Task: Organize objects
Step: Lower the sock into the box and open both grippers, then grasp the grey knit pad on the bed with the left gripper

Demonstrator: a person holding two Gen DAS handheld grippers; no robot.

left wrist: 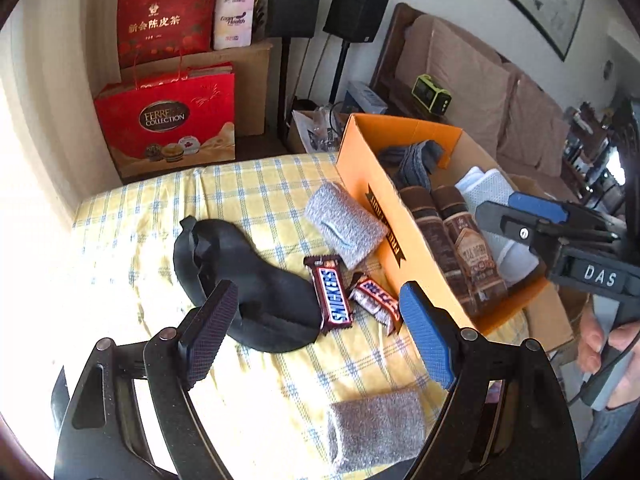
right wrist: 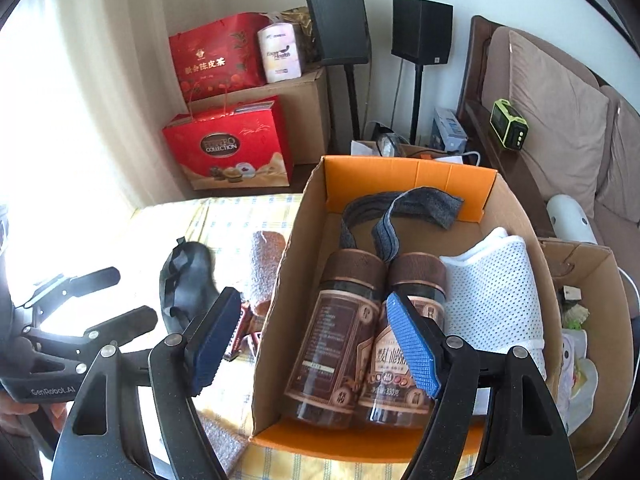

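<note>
An orange cardboard box point(left wrist: 362, 168) stands on a yellow checked cloth point(left wrist: 256, 184); it also shows in the right wrist view point(right wrist: 280, 280). Inside lie two brown jars point(right wrist: 340, 344), a white mesh cloth point(right wrist: 492, 288) and a grey headband point(right wrist: 404, 208). On the cloth lie a black eye mask point(left wrist: 248, 280), two Snickers bars point(left wrist: 334, 296), a grey rolled towel point(left wrist: 344, 224) and a grey sponge pad point(left wrist: 378, 428). My left gripper point(left wrist: 320, 340) is open and empty above the mask and bars. My right gripper point(right wrist: 312, 340) is open and empty over the box's near left wall.
Red gift bags point(left wrist: 168, 120) and a brown carton point(left wrist: 256, 80) stand by the far wall with two black speakers on stands point(left wrist: 296, 0). A brown sofa point(left wrist: 500, 92) is at the right. Another open carton point(right wrist: 580, 280) with clutter sits right of the box.
</note>
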